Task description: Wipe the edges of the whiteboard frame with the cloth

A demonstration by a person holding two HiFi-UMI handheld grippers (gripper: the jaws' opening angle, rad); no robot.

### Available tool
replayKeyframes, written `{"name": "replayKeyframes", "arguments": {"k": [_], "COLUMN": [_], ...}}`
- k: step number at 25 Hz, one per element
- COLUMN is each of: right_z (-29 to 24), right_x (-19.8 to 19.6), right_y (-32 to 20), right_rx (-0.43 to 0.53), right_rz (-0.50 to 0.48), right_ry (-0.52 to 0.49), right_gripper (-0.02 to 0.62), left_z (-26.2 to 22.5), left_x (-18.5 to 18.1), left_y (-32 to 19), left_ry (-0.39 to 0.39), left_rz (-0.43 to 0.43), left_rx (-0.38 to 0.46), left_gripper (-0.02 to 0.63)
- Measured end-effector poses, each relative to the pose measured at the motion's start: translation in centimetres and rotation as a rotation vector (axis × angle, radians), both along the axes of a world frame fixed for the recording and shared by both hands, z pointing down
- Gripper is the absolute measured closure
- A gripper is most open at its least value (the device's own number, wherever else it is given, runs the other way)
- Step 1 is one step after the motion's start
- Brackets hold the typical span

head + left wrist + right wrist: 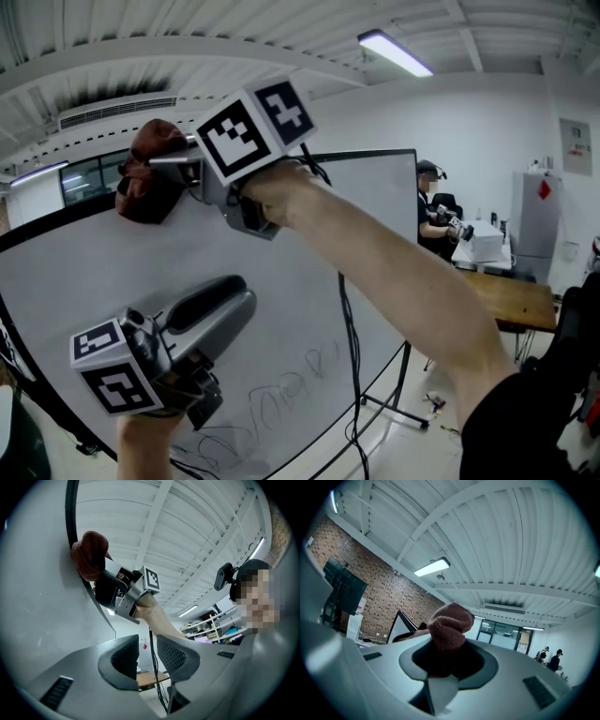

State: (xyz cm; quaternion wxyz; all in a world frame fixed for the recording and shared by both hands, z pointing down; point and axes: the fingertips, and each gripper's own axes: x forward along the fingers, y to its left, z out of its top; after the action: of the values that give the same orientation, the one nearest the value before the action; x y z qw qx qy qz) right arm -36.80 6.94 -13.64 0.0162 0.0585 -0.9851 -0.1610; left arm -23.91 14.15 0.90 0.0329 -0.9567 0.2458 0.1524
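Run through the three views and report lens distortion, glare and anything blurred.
Head view: the wide lens bows the whiteboard frame into an arc; the ceiling light blows out white. Left gripper view: fisheye circle with black corners, and a mosaic patch hides part of the person. Right gripper view: same dark vignette; the cloth in the right tool sits close and looks soft.

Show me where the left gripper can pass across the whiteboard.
Bare whiteboard lies between the cloth and the left gripper, and the top frame is free from the forearm to the right corner. Crowded: the upper-left edge, where the right gripper holds the cloth, and the cable hanging across the middle.
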Motion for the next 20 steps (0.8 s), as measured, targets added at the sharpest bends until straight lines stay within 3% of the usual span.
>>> {"name": "replayKeyframes", "arguments": {"k": [11, 20], "right_z": [-0.2, -0.2], "right_x": [0.7, 0.5], "right_y": [0.2, 0.1], "right_rx": [0.03, 0.074], "right_rz": [0.031, 0.064], "right_ry": [-0.015, 0.01], "right_gripper": [0.479, 0.479], "left_z": [1.2, 1.9], "left_x": [-1.1, 0.1], "left_y": [-0.5, -0.1], "left_ry": [0.032, -0.001], "left_rz": [0.122, 0.188], "left_rx": [-0.025, -0.027], "left_gripper": [0.491, 0.491]}}
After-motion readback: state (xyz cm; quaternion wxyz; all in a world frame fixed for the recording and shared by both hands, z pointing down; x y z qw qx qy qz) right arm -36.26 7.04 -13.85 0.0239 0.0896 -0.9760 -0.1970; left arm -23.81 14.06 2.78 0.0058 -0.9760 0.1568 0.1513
